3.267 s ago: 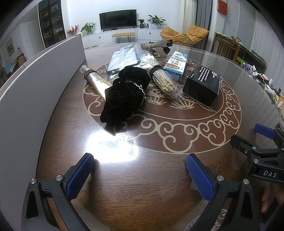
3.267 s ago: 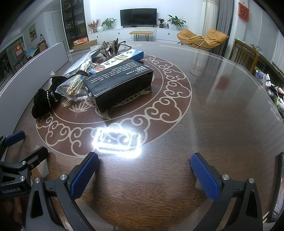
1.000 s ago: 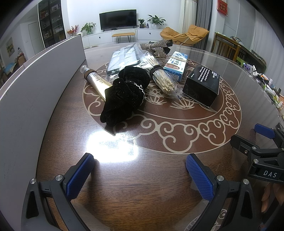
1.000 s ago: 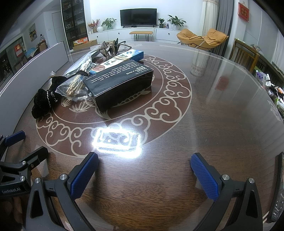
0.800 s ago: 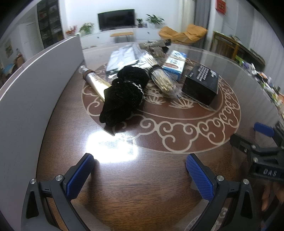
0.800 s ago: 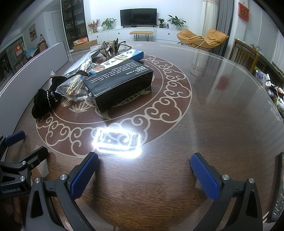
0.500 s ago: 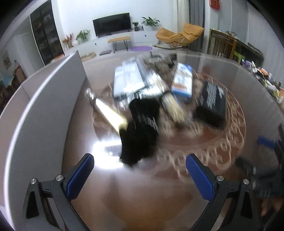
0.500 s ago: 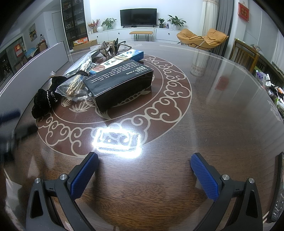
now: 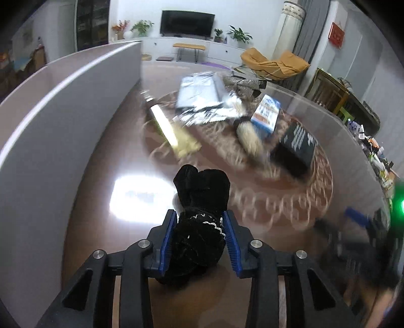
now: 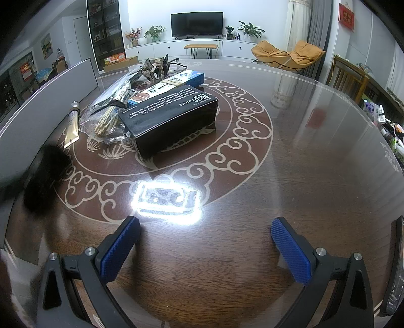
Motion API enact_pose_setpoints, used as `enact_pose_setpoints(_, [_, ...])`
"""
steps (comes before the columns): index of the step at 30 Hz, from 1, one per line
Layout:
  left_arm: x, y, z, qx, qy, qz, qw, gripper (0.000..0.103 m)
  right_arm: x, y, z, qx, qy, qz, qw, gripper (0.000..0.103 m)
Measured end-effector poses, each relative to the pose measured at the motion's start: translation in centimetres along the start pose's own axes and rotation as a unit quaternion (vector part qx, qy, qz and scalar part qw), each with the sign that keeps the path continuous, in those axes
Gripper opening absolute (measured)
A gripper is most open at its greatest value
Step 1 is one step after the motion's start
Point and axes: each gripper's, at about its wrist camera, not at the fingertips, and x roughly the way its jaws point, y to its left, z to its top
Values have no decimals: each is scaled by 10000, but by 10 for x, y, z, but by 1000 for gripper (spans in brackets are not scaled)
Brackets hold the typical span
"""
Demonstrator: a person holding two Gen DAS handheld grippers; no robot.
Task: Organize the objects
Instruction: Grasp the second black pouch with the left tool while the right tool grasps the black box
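left claw (image 9: pixel 199 236): just closed – pinching the black cloth (image 9: pixel 202 201)
right claw (image 10: pixel 205 242): spread over the desk (image 10: pixel 315 164)

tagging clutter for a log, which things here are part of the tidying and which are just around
Part of the job:
- black fabric bundle, clamped in the left gripper
- black box
- blue and white box
- tube
- bagged sticks

Just around:
- television
- orange chair
- grey panel

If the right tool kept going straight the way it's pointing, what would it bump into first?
Probably the bare table, around the bright light reflection just ahead of the open right tool. Nothing lies between its fingers. The black box sits farther on, so it likely wouldn't be hit first, though depth is hard to judge.
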Motion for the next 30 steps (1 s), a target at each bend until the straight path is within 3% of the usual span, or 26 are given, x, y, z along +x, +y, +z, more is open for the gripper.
enact_pose_setpoints(1, [-4,2,-6,15,-7,32,10000,52,0,0,0,0,0,0,10000,103])
enact_pose_setpoints(2, [-6,3,-9,25,-9,32,10000,70,0,0,0,0,0,0,10000,103])
enact_pose_setpoints(4, [-4,5,-9,100,26,34,9999,82,0,0,0,1,0,-1,10000,103])
enact_pose_setpoints(9, [18,-1,-2,654,226,323,9971,82,0,0,-1,1,0,-2,10000,103])
enact_pose_setpoints(10, [19,-2,-4,760,202,406,9961,79,0,0,-1,1,0,-3,10000,103])
enact_pose_setpoints(12, [12,-2,-10,825,16,348,9960,56,0,0,-1,1,0,-3,10000,103])
enact_pose_setpoints(13, [9,-2,-11,844,-27,325,9959,39,0,0,-1,2,-1,-1,10000,103])
enact_pose_setpoints(16, [1,1,-20,798,-111,241,9965,37,2,-3,8,91,288,91,9995,103])
enact_pose_setpoints(18, [-5,1,-30,802,-212,250,9962,36,-2,-17,34,882,341,517,9942,97])
enact_pose_setpoints(20, [-7,-2,-38,865,-279,276,9955,37,-4,-20,64,1306,195,650,9891,96])
enact_pose_setpoints(24, [-12,-6,-47,869,-359,242,9953,37,31,5,131,1562,541,659,9840,96])
enact_pose_setpoints(26, [-12,-5,-47,862,-353,214,9954,36,53,17,144,1557,797,493,9834,97])
enact_pose_setpoints(28, [-15,-3,-48,853,-313,165,9957,36,78,27,144,1413,1409,196,9797,96])
enact_pose_setpoints(29, [-16,-1,-48,821,-296,129,9961,36,83,25,140,1470,1607,253,9757,92])
enact_pose_setpoints(30, [-18,2,-50,775,-289,76,9965,36,76,21,136,1466,1460,290,9779,85])
